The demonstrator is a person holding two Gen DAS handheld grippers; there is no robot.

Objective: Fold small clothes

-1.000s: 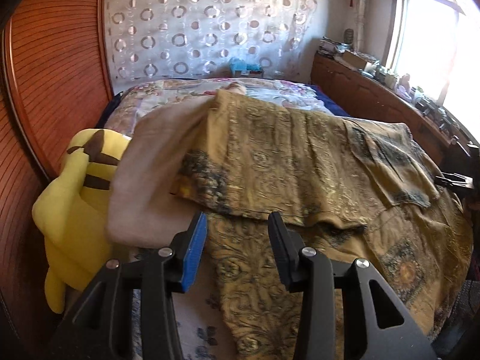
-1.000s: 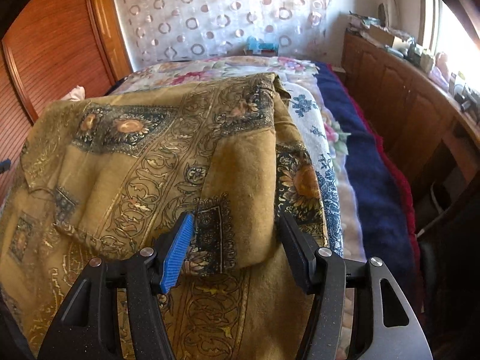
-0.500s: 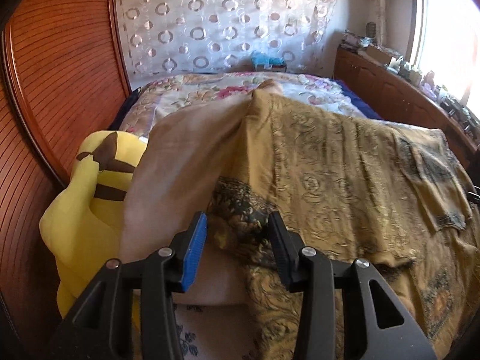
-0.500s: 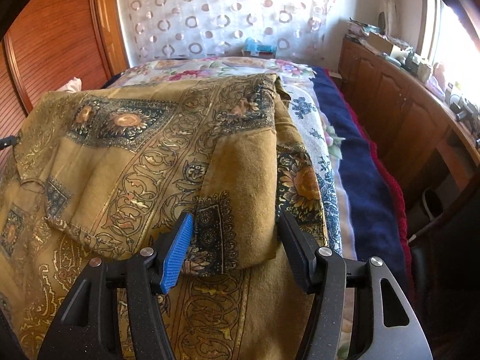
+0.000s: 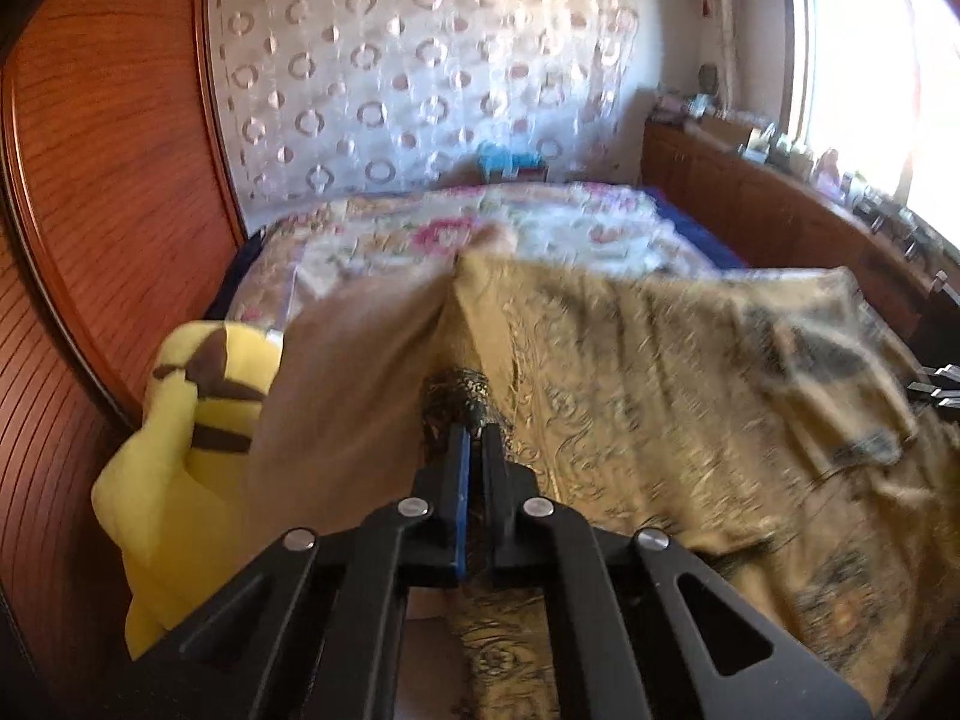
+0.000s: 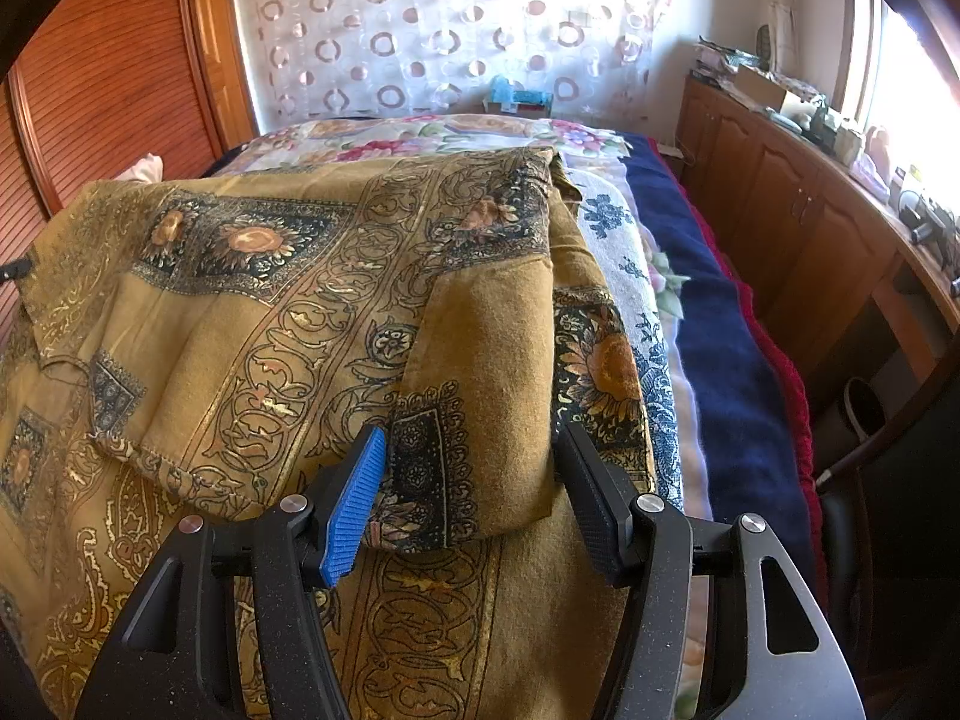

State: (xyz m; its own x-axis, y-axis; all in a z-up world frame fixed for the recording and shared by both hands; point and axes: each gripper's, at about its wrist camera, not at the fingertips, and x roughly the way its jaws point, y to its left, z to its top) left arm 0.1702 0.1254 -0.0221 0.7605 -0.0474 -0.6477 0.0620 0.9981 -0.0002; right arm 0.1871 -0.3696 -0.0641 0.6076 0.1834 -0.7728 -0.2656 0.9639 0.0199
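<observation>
Garment: an ochre patterned garment with dark sunflower panels and scroll borders, spread over the bed; in the right wrist view it fills the frame from 9 o'clock to centre, its far edge near 12 o'clock.
Sleeve: a folded-in sleeve lies on top of the garment, its dark cuff pointing toward 6 o'clock.
Left gripper: the left gripper has its jaws together, pinching a bunched, dark-patterned edge of the garment at centre frame; this view is blurred.
Right gripper: the right gripper has its jaws apart, one finger on each side of the sleeve's cuff end; whether the pads touch the cloth cannot be told.
Beige cloth: a plain beige cloth lies just beside the garment, toward 9 o'clock of the left gripper.
Plush toy: a yellow plush toy with brown stripes at 8 o'clock, against the wooden headboard.
Bedding: a floral quilt shows beyond the garment at 12 o'clock; a navy blanket runs along the bed's edge at 3 o'clock.
Cabinet: a low wooden cabinet stands at 2 o'clock under the window.
</observation>
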